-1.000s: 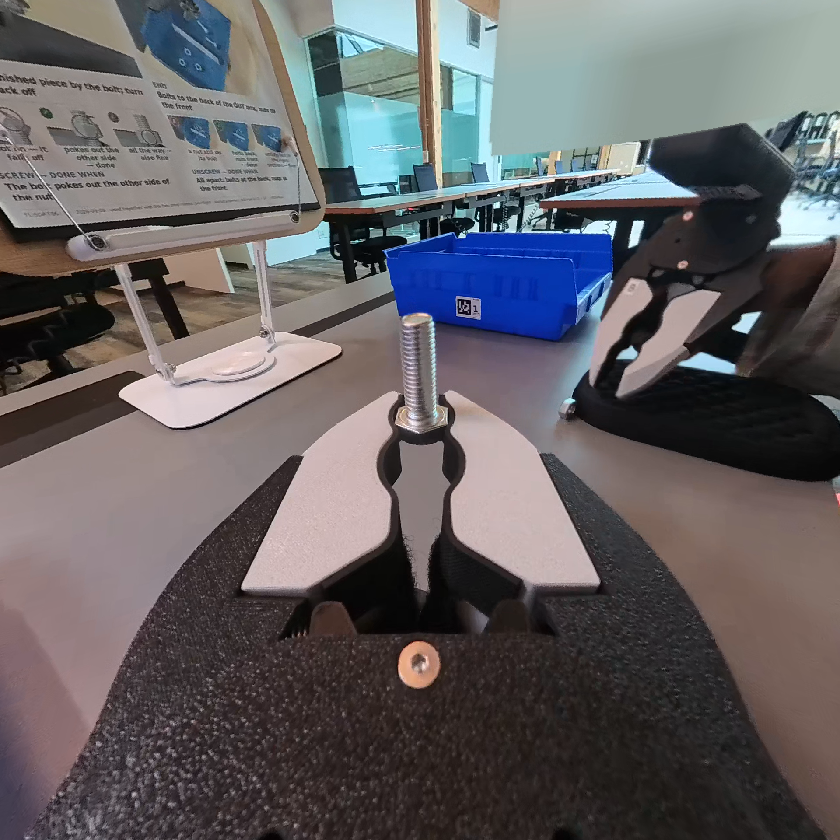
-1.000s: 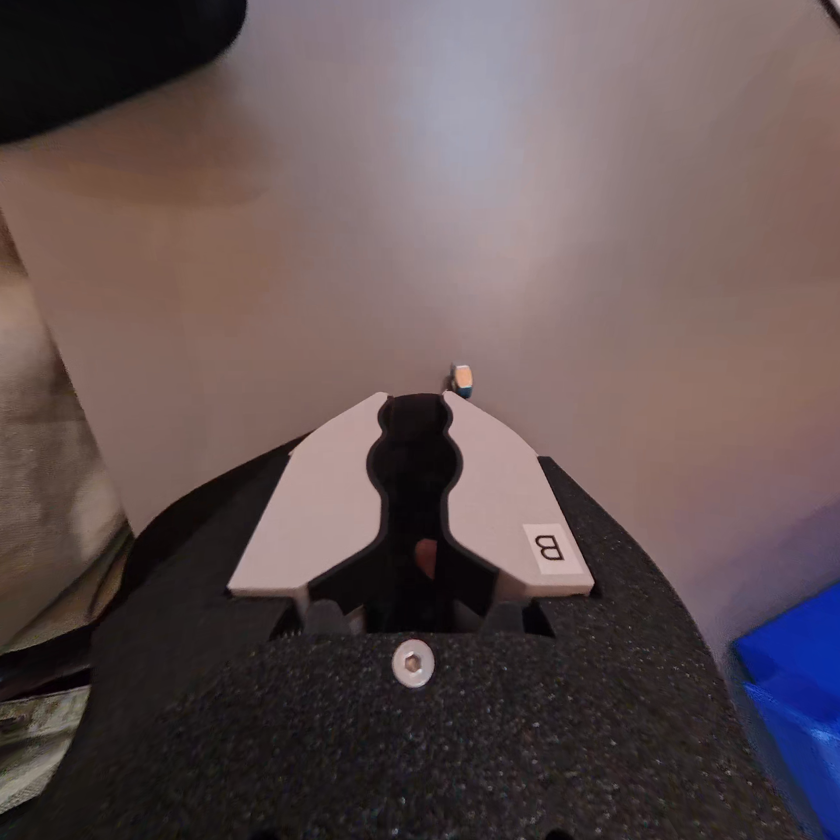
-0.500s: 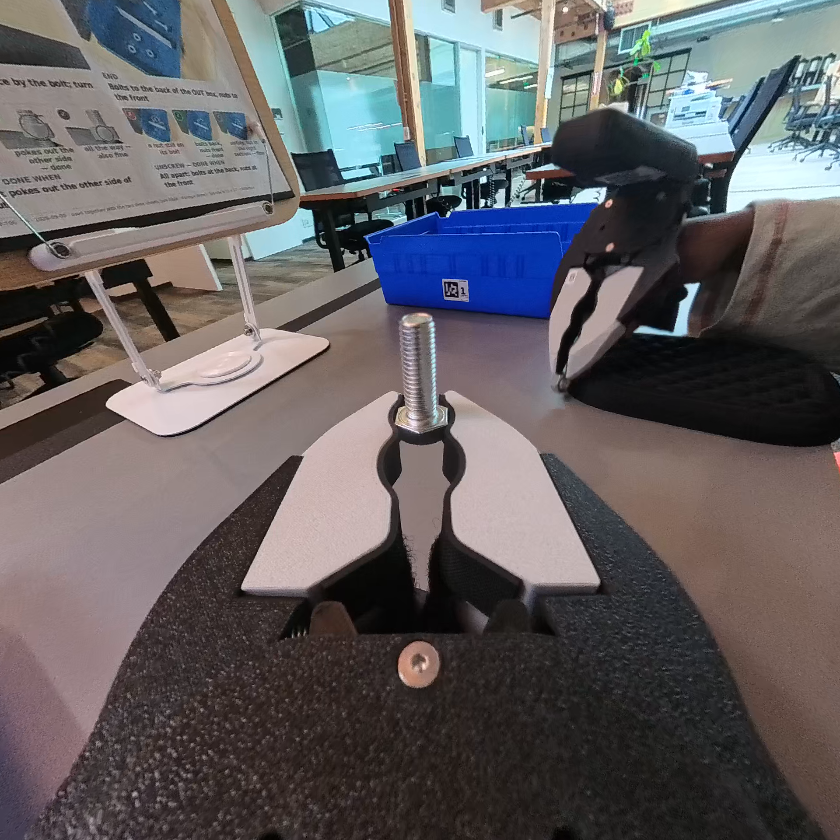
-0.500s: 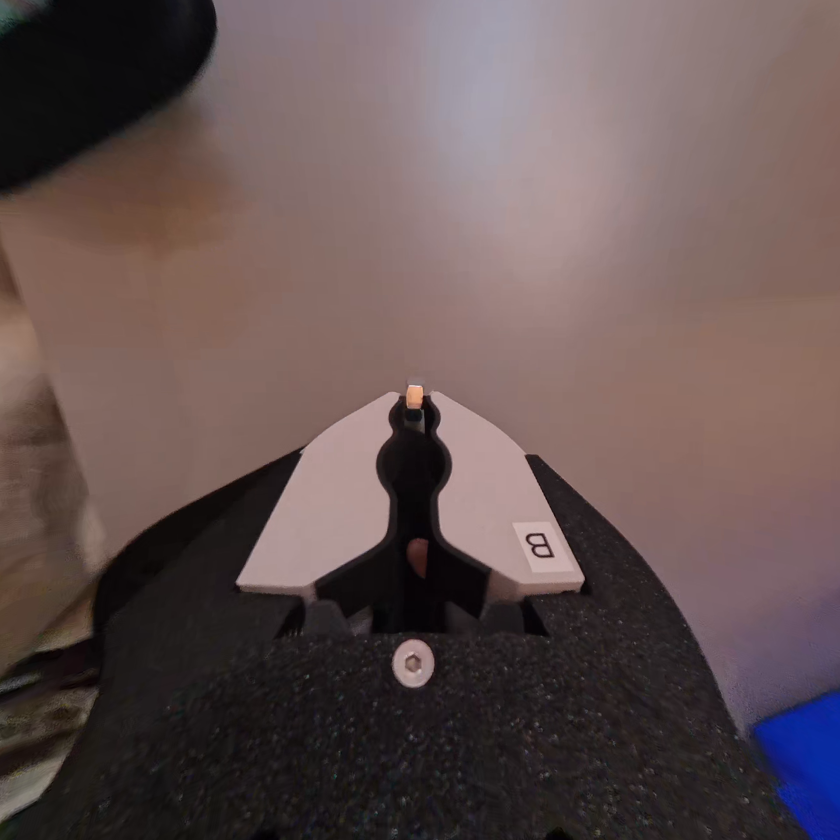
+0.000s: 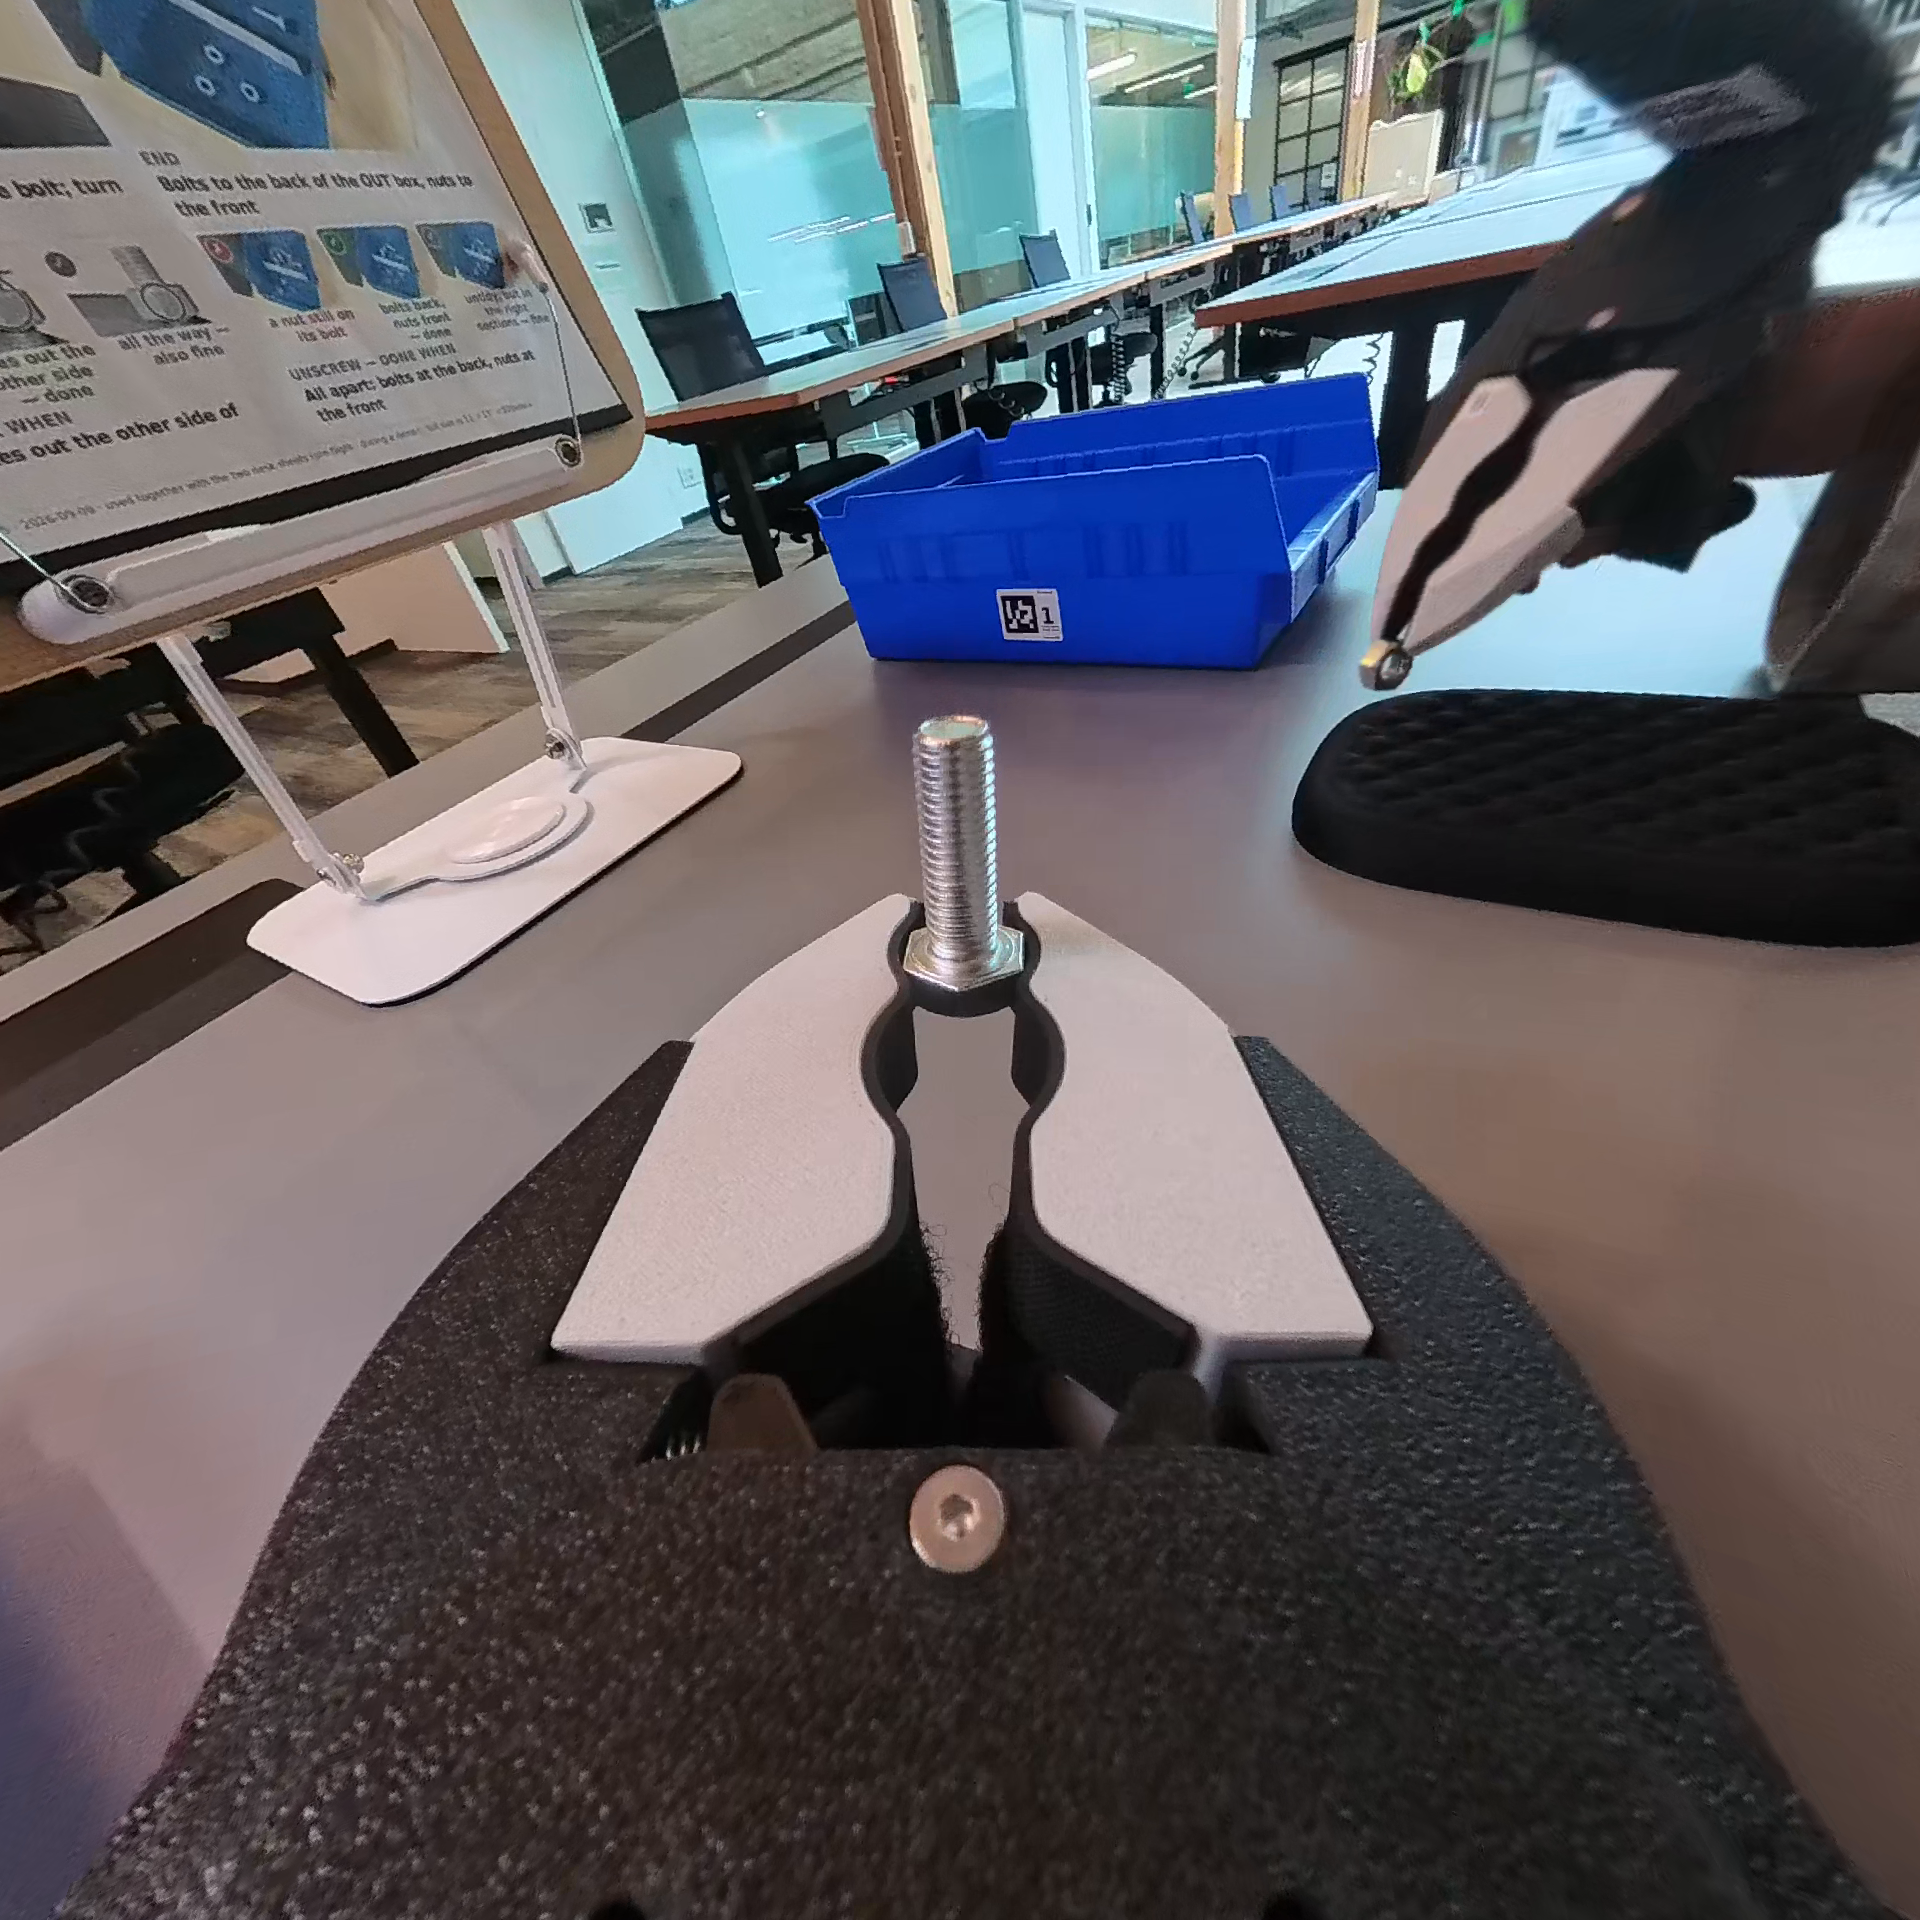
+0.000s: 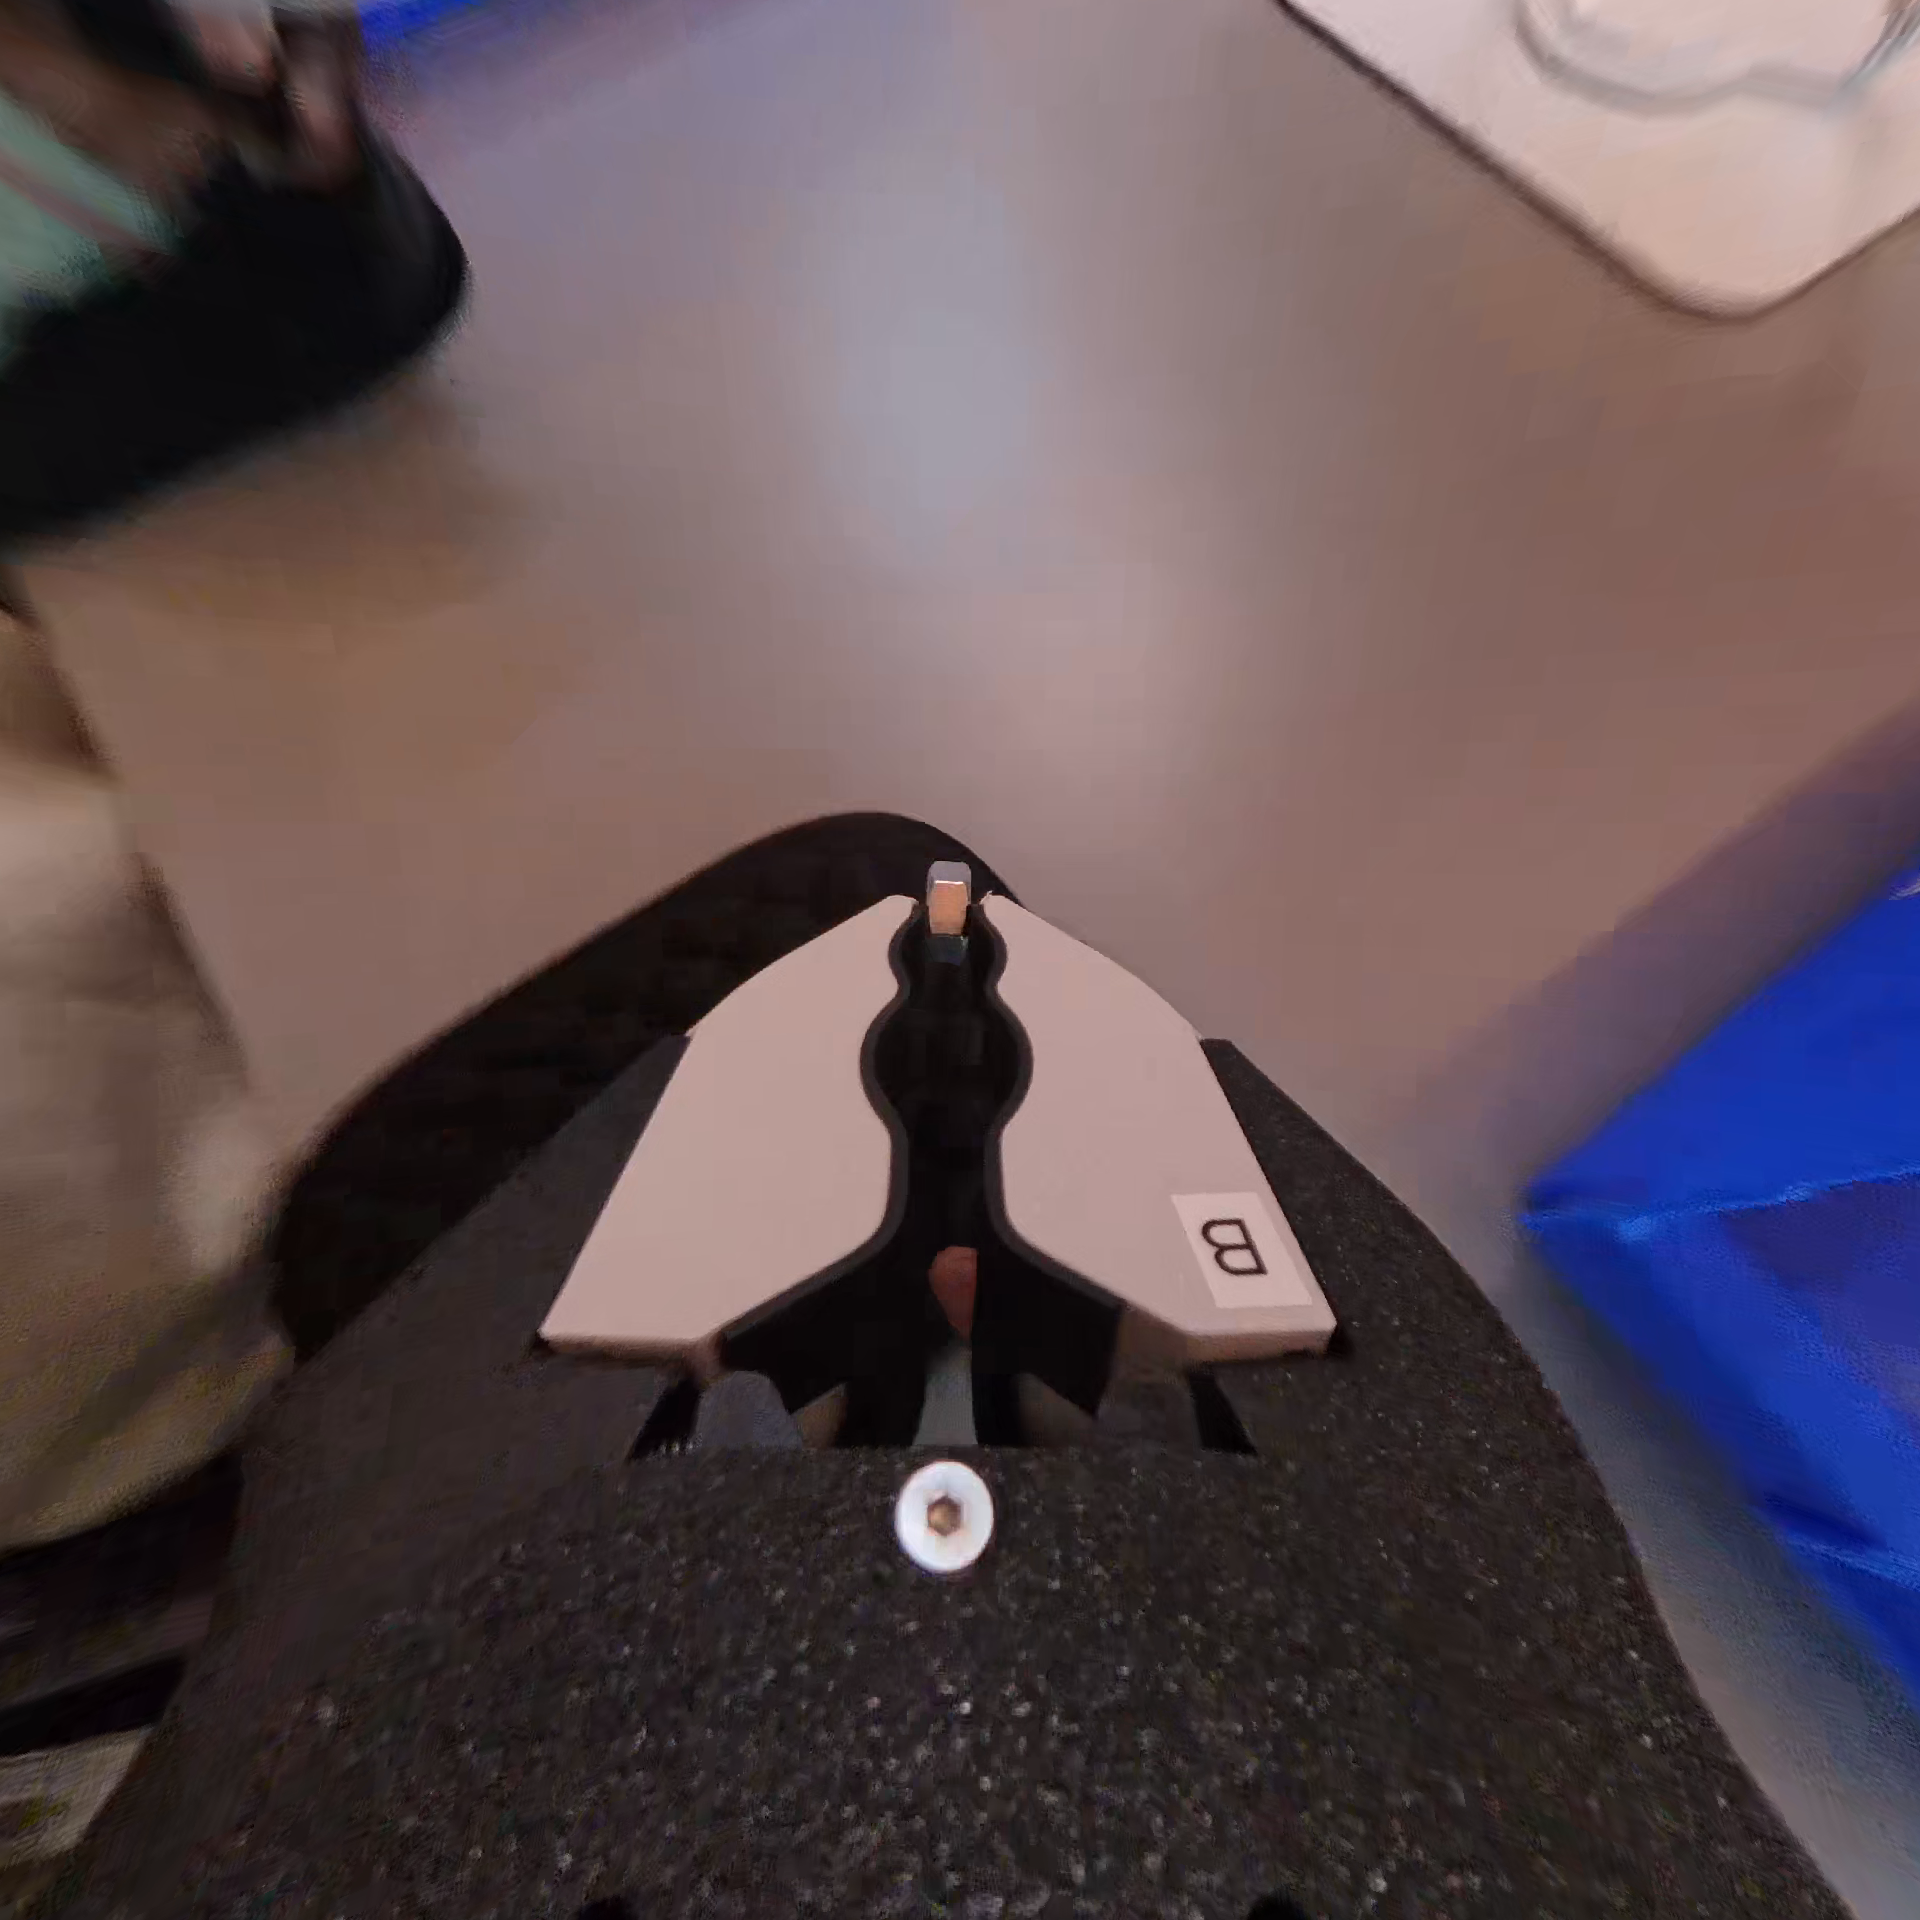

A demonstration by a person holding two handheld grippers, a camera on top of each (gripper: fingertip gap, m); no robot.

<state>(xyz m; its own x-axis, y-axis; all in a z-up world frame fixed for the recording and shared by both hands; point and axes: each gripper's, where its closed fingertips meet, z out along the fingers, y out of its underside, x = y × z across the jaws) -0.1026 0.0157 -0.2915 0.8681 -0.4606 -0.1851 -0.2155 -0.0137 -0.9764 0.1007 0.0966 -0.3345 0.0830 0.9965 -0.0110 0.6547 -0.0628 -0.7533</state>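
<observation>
My left gripper (image 5: 961, 920) is shut on the hex head of a silver bolt (image 5: 956, 831) and holds it upright, thread up, above the grey table (image 5: 1143, 831). My right gripper (image 6: 951, 902) is shut on a small silver hex nut (image 6: 949, 896), pinched on edge at the fingertips. In the left wrist view the right gripper (image 5: 1397, 646) hangs at the upper right with the nut (image 5: 1385, 663) at its tips, just above the black pad (image 5: 1621, 810), to the right of the bolt and beyond it.
A blue bin (image 5: 1101, 540) stands at the back of the table and shows at the right of the right wrist view (image 6: 1745, 1299). A white stand (image 5: 499, 862) with an instruction sheet (image 5: 260, 260) is at the left. A person's sleeve (image 5: 1849, 499) is at the right. Some 25 cm of space lies between my two pairs of fingers.
The right gripper shut on the nut that lay on the table by the pad, then lifted it and swung up and away. The left gripper kept the bolt still.
</observation>
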